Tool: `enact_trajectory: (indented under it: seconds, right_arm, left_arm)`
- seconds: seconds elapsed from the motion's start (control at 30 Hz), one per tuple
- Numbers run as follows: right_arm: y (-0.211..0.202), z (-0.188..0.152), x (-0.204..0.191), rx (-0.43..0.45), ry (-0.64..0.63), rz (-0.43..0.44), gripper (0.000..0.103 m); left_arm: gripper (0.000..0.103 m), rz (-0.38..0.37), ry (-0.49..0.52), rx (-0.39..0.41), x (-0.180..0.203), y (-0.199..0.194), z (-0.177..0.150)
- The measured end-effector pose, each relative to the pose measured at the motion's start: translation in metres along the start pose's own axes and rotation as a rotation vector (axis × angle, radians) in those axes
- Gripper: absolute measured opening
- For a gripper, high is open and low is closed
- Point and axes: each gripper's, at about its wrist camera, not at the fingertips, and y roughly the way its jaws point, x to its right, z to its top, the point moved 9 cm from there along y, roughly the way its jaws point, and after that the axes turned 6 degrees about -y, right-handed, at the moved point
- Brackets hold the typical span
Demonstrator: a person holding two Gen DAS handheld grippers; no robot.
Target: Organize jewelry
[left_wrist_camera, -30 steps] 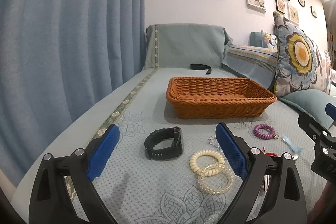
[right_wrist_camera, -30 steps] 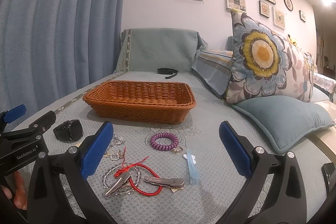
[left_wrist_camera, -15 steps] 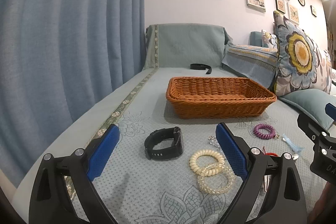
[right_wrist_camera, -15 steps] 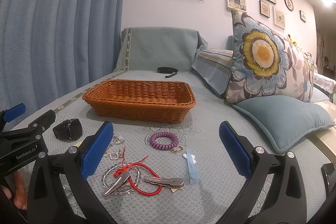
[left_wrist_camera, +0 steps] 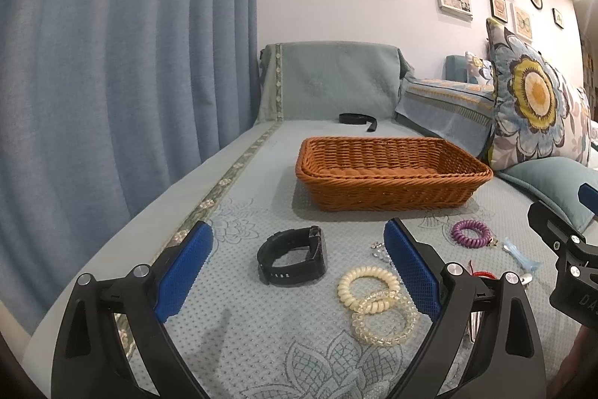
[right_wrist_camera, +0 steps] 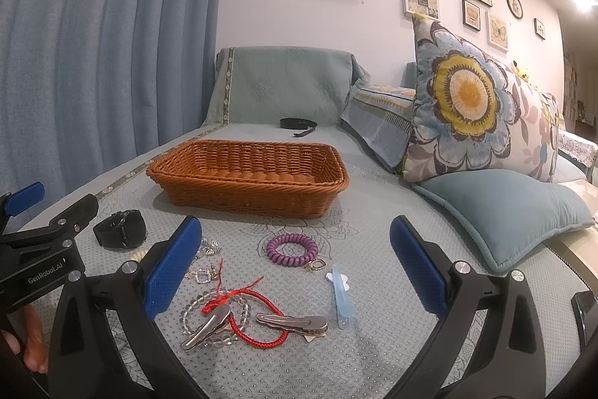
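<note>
Jewelry lies scattered on a teal sofa cover in front of an empty wicker basket (left_wrist_camera: 388, 174) (right_wrist_camera: 248, 176). My left gripper (left_wrist_camera: 299, 272) is open, hovering over a black watch (left_wrist_camera: 293, 258) with cream (left_wrist_camera: 368, 287) and clear coil bracelets (left_wrist_camera: 385, 318) to its right. My right gripper (right_wrist_camera: 295, 264) is open above a purple coil bracelet (right_wrist_camera: 291, 249), a red cord bracelet (right_wrist_camera: 254, 318), two silver hair clips (right_wrist_camera: 291, 322), a clear blue clip (right_wrist_camera: 342, 298) and a bead bracelet (right_wrist_camera: 194, 309). The watch (right_wrist_camera: 119, 232) sits at the left of the right wrist view.
A black strap (left_wrist_camera: 357, 118) lies behind the basket. A floral cushion (right_wrist_camera: 474, 111) and a teal cushion (right_wrist_camera: 501, 208) line the right side. Blue curtains (left_wrist_camera: 112, 62) hang along the left. A hand (right_wrist_camera: 28, 343) holds the left gripper's body (right_wrist_camera: 37, 260).
</note>
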Motion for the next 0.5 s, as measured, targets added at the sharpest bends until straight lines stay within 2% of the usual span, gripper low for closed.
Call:
enact_trajectory:
  seconds: [0.5]
  right_arm:
    - [0.0006,-0.0005,0.0002,-0.003,-0.001,0.0,0.096]
  left_arm:
    - [0.09,0.001,0.002,-0.002,0.0006,-0.0004,0.0003]
